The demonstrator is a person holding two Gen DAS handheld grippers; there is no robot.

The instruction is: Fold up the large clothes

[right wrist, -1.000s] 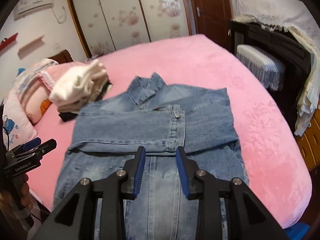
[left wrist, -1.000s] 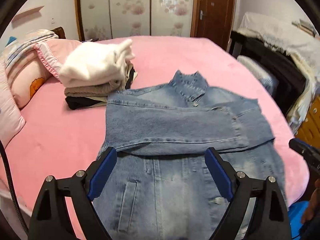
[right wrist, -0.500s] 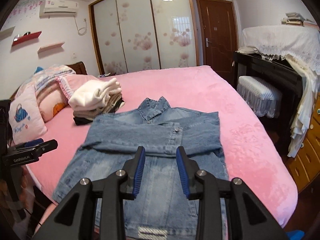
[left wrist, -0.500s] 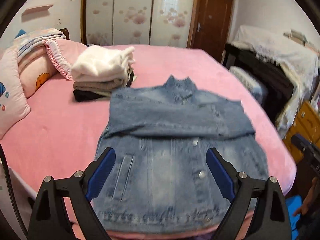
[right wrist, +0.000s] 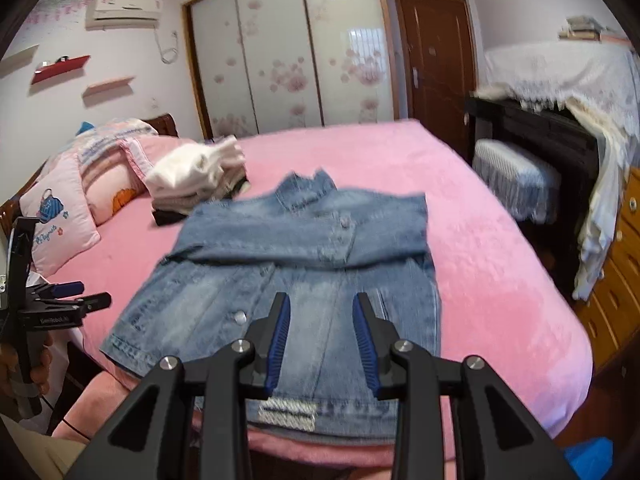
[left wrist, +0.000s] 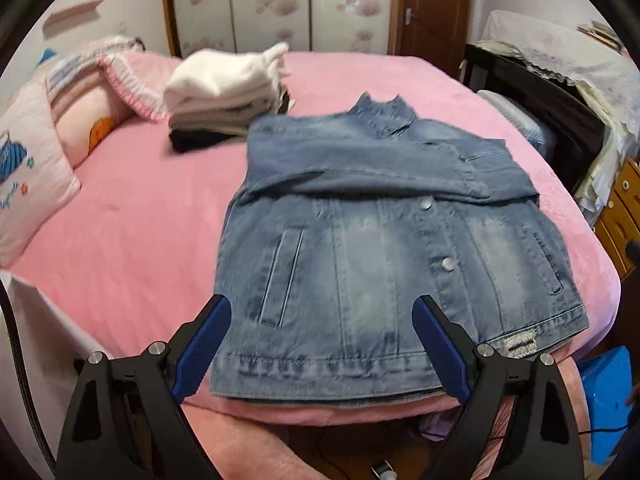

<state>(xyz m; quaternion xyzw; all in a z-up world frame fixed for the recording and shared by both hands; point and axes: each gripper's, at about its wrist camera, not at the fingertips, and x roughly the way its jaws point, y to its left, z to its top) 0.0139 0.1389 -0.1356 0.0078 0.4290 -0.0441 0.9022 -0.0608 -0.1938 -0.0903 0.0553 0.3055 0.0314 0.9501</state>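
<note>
A blue denim jacket (left wrist: 380, 248) lies flat on the pink bed (left wrist: 120, 216), collar away from me, both sleeves folded across the chest. It also shows in the right wrist view (right wrist: 304, 264). My left gripper (left wrist: 320, 344) is wide open and empty, above the jacket's hem near the bed's front edge. My right gripper (right wrist: 322, 336) is open with a narrower gap and empty, above the hem's right part. The left gripper also shows at the left edge of the right wrist view (right wrist: 76, 296).
A stack of folded clothes (left wrist: 228, 96) with a white top sits behind the jacket on the left. Pillows (left wrist: 36, 168) lie at the bed's left. A dark cabinet with a white cover (right wrist: 560, 128) and wooden drawers (right wrist: 624, 248) stand to the right.
Both grippers have pulled back from the folded sleeves toward the front edge of the bed, so the whole jacket and its hem have come into view. The jacket has not moved.
</note>
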